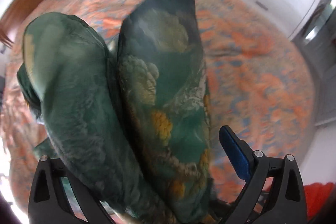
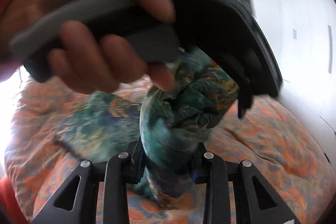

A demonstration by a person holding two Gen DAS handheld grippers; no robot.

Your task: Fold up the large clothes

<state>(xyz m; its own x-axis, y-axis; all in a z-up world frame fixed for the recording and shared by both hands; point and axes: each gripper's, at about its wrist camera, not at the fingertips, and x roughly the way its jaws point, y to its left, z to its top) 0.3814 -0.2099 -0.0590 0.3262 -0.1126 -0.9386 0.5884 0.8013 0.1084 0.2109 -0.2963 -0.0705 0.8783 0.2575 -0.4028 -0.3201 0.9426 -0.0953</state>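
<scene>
Green patterned garment [image 1: 159, 81] hangs bunched above orange floral bedspread [image 1: 262, 68], lifted probably to shake out for folding. Right gripper [image 2: 168, 152] clamped on bunched cloth. Left gripper [image 1: 147, 171] jaws wide apart, cloth draped between, unpinched. Left hand [image 2: 94, 35] grips handle.

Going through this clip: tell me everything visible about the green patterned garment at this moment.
The green garment is thin, silky-looking fabric, dark green and teal with yellow and cream feathery print. It is lifted off the orange patterned bedspread, bunched into hanging folds; part still lies on the bed. The right gripper is shut on a gathered bundle of it. In the left wrist view it drapes in two long lobes between the left gripper's wide-set fingers, which do not visibly pinch it.
</scene>
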